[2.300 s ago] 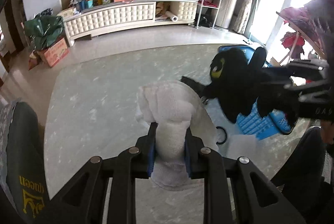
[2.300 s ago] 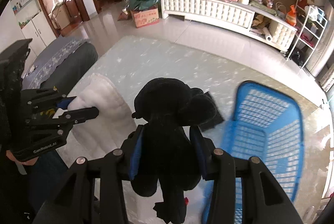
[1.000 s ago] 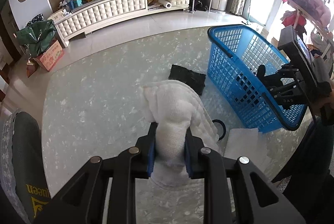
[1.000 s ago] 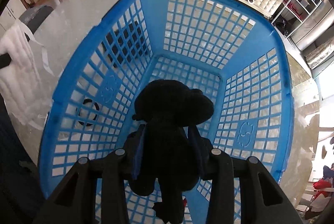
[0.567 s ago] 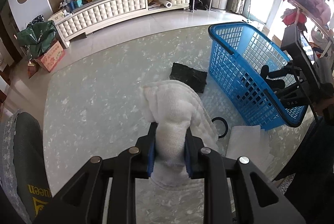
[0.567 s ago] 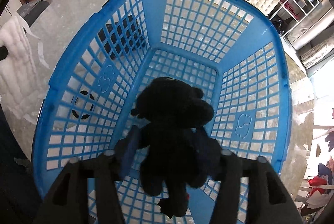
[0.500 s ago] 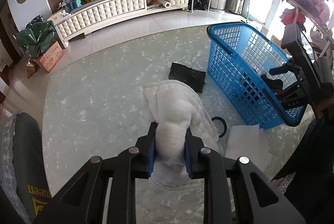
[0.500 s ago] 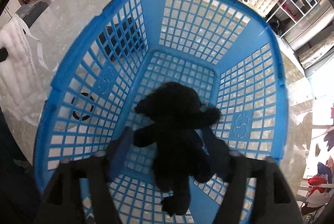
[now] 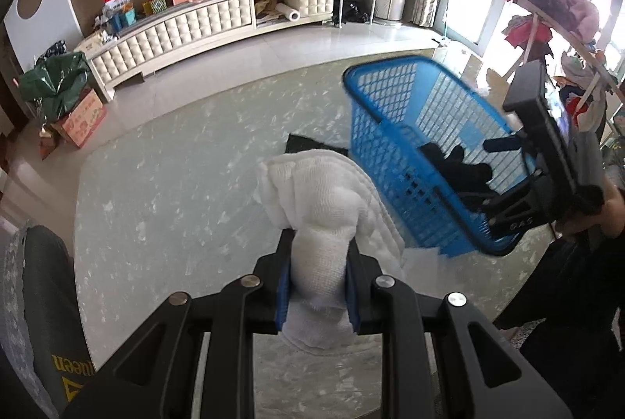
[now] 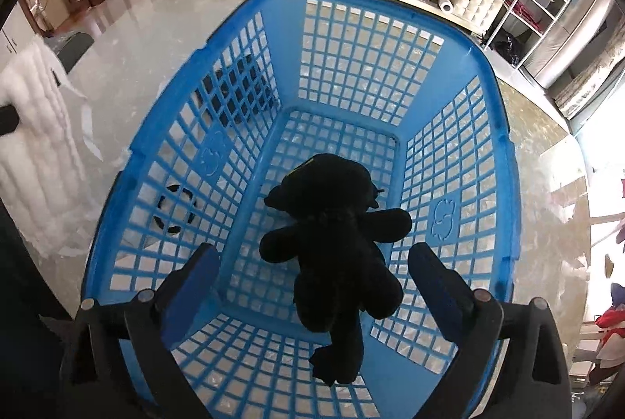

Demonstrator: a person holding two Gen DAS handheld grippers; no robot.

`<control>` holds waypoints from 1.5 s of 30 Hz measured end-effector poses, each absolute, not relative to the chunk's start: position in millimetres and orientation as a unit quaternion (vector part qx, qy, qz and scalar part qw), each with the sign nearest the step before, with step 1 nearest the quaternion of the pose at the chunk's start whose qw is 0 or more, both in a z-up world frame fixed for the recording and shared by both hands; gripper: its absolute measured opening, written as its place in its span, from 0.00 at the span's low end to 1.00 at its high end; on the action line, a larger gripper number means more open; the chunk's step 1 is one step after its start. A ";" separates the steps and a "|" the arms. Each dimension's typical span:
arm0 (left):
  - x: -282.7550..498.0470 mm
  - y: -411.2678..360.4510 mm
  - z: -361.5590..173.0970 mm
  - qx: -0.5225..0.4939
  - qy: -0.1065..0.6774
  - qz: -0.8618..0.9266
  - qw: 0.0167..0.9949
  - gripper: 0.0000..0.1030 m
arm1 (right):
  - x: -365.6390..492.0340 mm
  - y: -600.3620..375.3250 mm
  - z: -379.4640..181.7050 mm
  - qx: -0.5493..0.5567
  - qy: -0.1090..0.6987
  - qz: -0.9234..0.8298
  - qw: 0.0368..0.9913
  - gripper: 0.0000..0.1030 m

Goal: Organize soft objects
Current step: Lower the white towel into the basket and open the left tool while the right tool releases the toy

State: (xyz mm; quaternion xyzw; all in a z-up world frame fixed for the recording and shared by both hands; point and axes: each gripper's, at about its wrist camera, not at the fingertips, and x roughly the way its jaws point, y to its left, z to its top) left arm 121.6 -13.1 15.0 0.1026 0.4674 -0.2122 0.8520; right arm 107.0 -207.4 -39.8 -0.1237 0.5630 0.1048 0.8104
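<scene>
On the pale marbled table (image 9: 164,192) stands a blue plastic laundry basket (image 10: 390,75) with lattice walls and floor. Inside it lies a black plush toy (image 10: 336,247), face down on the mesh bottom with its limbs splayed, its head toward the far wall and its tail toward the near rim. The right gripper (image 10: 312,282) hangs just above the near end of the basket with its jaws spread wide; the blue-padded fingers (image 10: 191,282) flank the toy on either side and neither one touches it, so the toy is released. In the left wrist view the same gripper (image 9: 508,176) reaches over the basket rim (image 9: 429,192) with the dark toy (image 9: 453,169) showing below it through the lattice.

The left gripper (image 9: 317,282) is clenched on a white quilted cloth (image 9: 320,208), held up off the table to the left of the basket; the fabric bunches above the blue pads and a fold hangs down beneath them. From the right wrist view that cloth (image 10: 35,129) appears at the left edge, draping well outside the basket.

Beside the basket's left wall a flat black cloth (image 9: 308,145) lies on the table, and a small black ring (image 10: 175,212) shows through the lattice on the tabletop. Beyond the table, a long white tufted cabinet (image 9: 187,28) runs along the far wall.
</scene>
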 end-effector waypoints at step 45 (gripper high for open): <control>237.6 -185.9 -17.1 0.257 0.416 -0.295 0.821 0.22 | 96.3 -275.9 -11.4 -0.052 0.501 0.065 0.862 1.00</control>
